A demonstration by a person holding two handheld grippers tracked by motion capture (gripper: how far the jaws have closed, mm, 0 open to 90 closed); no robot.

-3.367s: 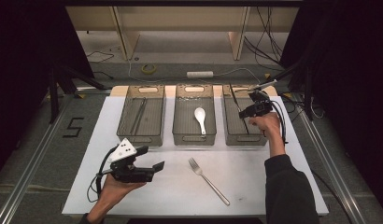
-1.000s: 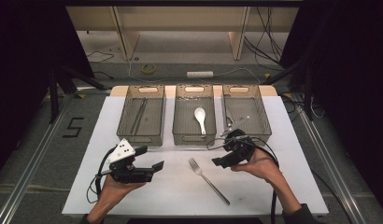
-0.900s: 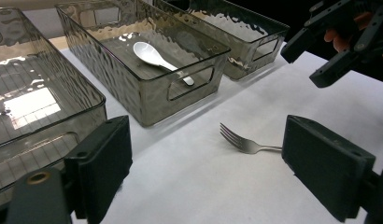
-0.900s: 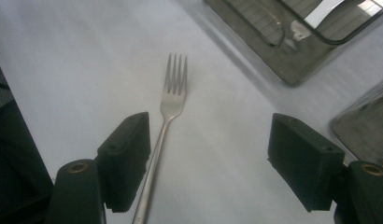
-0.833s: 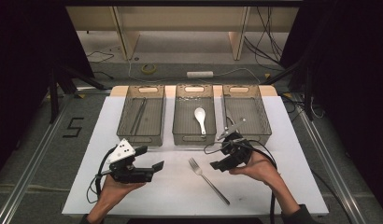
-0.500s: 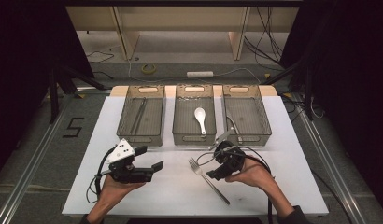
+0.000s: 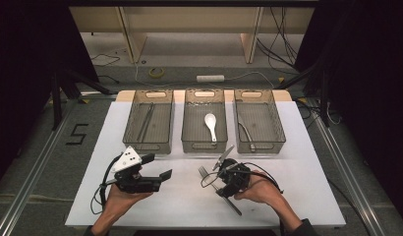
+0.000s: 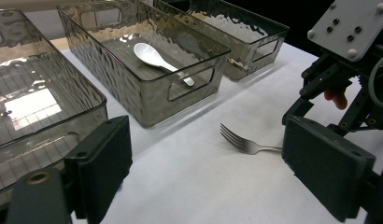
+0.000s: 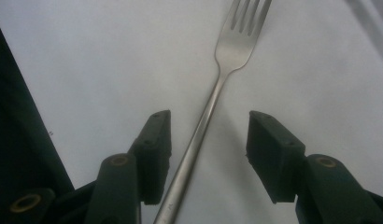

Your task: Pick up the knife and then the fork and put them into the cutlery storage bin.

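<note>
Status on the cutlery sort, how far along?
Done: white spoon lies in the middle bin; utensils lie in both outer bins. In hand: right gripper, open, straddles the fork handle on the table, not yet gripped. Left gripper idle, open. Left: grip and bin the fork.

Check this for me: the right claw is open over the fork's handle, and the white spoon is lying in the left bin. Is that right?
One thing is wrong: the white spoon lies in the middle bin, not the left one, as the high view shows. The rest holds: the right claw is open, its jaws on either side of the fork handle.
</note>
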